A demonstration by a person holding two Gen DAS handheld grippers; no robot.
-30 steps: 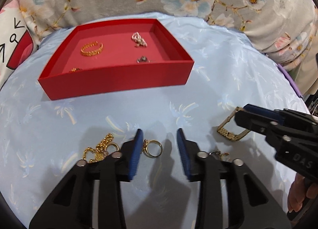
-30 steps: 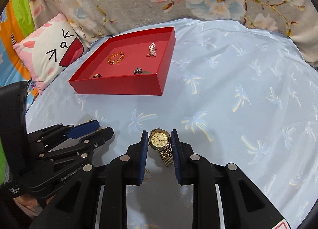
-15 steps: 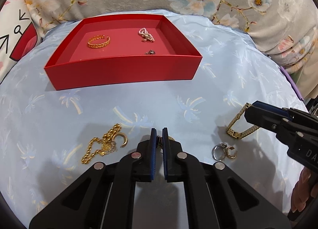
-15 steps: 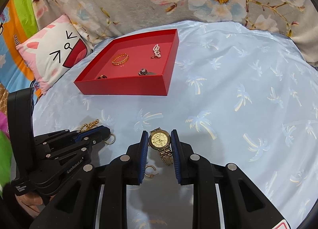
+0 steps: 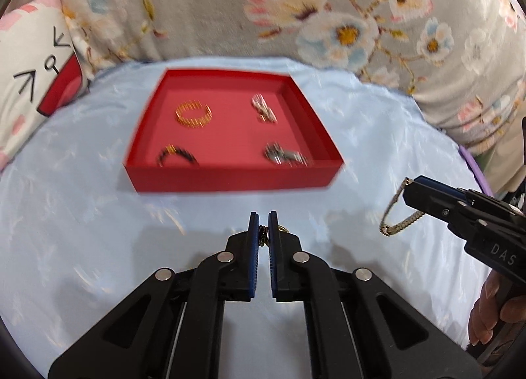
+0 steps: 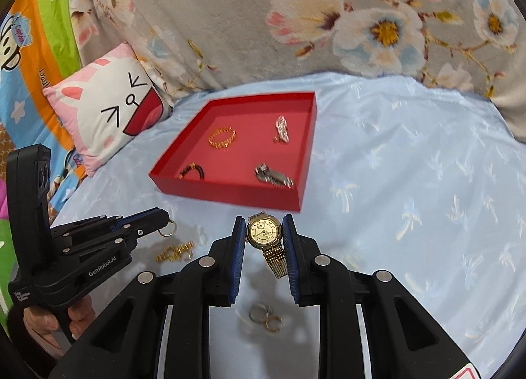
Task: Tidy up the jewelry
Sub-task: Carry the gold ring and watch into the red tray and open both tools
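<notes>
My left gripper (image 5: 263, 229) is shut on a small gold ring (image 5: 263, 235) and holds it above the blue cloth; it shows in the right wrist view (image 6: 166, 226) with the ring (image 6: 167, 228) hanging at its tip. My right gripper (image 6: 263, 237) is shut on a gold watch (image 6: 264, 233), lifted off the cloth; its strap (image 5: 396, 214) hangs from the gripper (image 5: 409, 193) in the left wrist view. The red tray (image 5: 230, 178) ahead holds a gold bracelet (image 5: 193, 113), a pearl piece (image 5: 263, 106), a dark bracelet (image 5: 176, 155) and a silver watch (image 5: 284, 156).
A gold chain (image 6: 174, 250) and two small rings (image 6: 266, 316) lie on the blue cloth (image 6: 411, 214) below my grippers. A cat-face pillow (image 6: 105, 116) sits left of the tray. A floral blanket (image 6: 296, 17) rises behind.
My left gripper closed on the gold ring and lifted it toward the tray. My right gripper rose with the watch. Both views now look further down into the tray.
</notes>
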